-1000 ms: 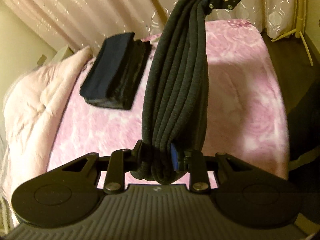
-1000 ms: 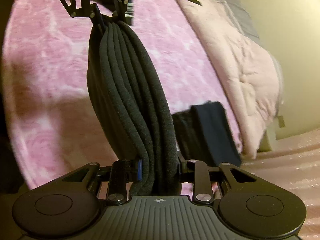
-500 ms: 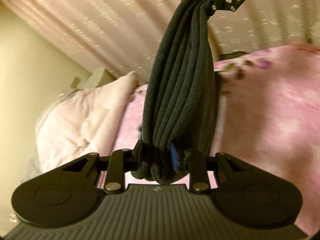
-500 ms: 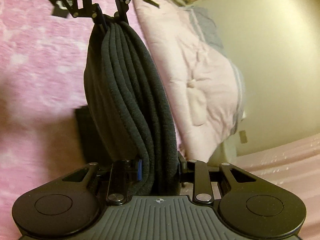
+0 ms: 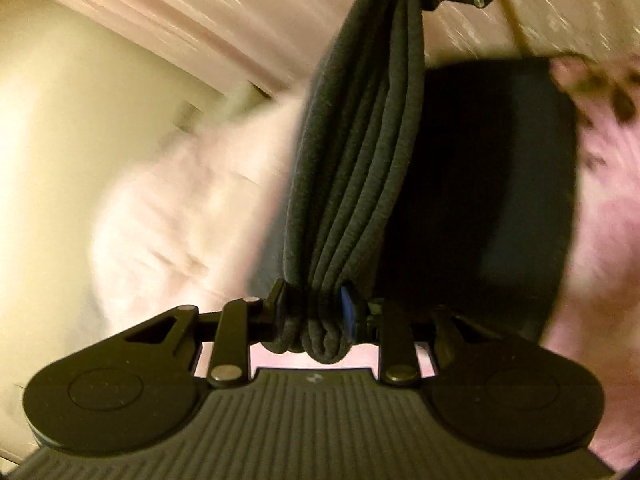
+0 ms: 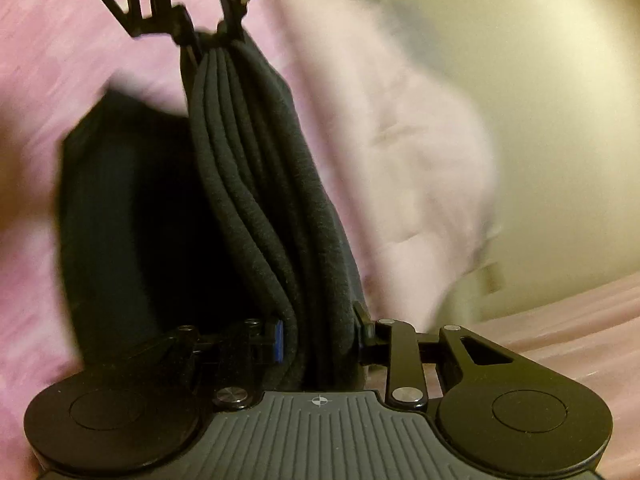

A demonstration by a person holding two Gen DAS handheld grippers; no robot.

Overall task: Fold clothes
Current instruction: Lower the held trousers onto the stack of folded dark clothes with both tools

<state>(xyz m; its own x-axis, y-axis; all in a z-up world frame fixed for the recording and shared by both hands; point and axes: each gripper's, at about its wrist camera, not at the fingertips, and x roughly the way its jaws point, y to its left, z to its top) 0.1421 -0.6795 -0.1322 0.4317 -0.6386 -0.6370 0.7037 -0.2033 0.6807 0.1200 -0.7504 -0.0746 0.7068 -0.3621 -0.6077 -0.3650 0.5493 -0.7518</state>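
The folded dark garment [image 5: 360, 168] spans the whole gap between the left gripper [image 5: 316, 316] and the right gripper [image 6: 320, 336], gripped in both pairs of jaws, so nothing can pass straight between them. Just beside the garment, a stack of dark folded clothes [image 5: 492, 200] lies on the pink bed cover [image 5: 600, 240] and blocks that side. On the other side a pale quilt [image 6: 420, 168] bulks up, with the wall [image 6: 540, 100] behind it. Bare bed cover shows beyond the stack, blurred, as open surface.
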